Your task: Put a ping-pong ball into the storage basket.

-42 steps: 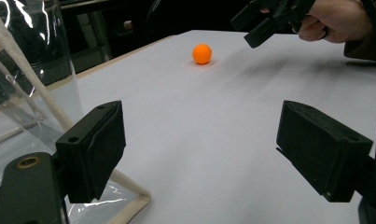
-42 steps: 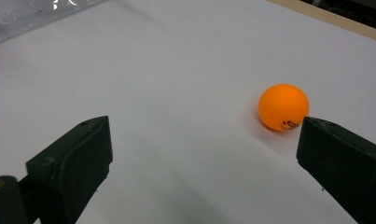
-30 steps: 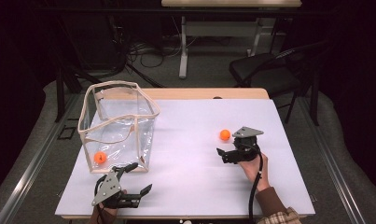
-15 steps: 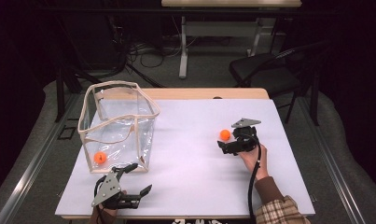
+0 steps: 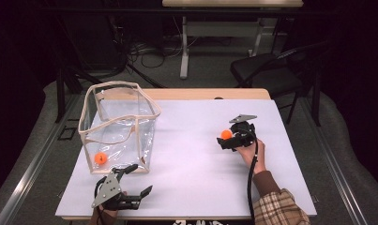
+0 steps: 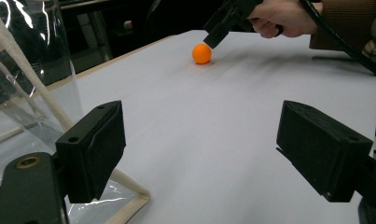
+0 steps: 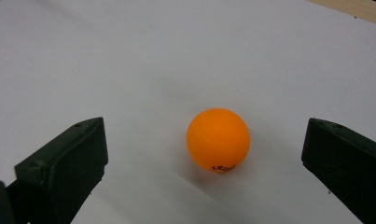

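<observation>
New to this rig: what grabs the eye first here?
The orange ball on the white table, lying between the open jaws of the right tool. Next, the clear bag at the table's left with a second orange ball inside, the left tool open just in front of it.

White table [image 5: 191,154], orange ball [image 5: 226,134], clear bag [image 5: 118,126]

The high view looks forward and down on the whole worktop [image 5: 186,154] from above, while each hand-held gripper camera sits low and near (looking along its own jaws), and all three views share the orange ball [image 5: 226,134] on the white surface.
</observation>
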The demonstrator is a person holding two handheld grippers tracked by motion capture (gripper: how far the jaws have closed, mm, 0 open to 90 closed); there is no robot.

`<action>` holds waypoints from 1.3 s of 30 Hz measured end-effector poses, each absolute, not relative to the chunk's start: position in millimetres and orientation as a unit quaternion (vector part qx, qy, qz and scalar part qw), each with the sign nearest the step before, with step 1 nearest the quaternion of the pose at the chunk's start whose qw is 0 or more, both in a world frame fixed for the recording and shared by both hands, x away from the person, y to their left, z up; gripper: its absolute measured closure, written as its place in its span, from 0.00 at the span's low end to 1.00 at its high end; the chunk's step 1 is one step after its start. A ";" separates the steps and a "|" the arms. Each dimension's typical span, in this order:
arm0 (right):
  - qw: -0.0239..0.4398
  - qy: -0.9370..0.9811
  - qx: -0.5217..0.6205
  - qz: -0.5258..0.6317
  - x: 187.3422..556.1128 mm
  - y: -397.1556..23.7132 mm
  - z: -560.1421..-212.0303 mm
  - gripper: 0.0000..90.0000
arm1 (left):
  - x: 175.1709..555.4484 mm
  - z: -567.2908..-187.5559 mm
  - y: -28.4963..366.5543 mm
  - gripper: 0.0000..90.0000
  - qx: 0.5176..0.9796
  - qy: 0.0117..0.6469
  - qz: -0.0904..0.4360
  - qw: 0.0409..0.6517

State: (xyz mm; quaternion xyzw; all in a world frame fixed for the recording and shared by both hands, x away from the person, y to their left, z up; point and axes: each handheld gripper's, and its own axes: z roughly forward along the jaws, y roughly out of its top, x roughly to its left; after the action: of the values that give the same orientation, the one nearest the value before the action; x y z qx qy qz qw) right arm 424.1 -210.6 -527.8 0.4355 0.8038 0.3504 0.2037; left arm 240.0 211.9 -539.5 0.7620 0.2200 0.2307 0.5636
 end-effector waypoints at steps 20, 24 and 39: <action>0.196 0.806 0.451 0.329 438.4 -205.0 -538.7 0.28 | 239.8 -539.1 212.0 0.17 0.763 0.219 0.230 0.563; 0.190 0.812 0.453 0.315 440.2 -203.1 -540.7 0.36 | 240.0 -539.1 212.0 0.17 0.762 0.219 0.230 0.564; 0.182 0.822 0.444 0.308 441.5 -202.7 -541.9 0.53 | 240.0 -539.4 211.9 0.17 0.762 0.220 0.230 0.564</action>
State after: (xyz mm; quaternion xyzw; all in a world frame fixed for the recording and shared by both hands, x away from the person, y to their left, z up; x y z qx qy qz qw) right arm 441.5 -202.7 -541.9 0.4440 0.8216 0.3077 0.1821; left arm 240.0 211.9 -539.4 0.7623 0.2195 0.2297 0.5639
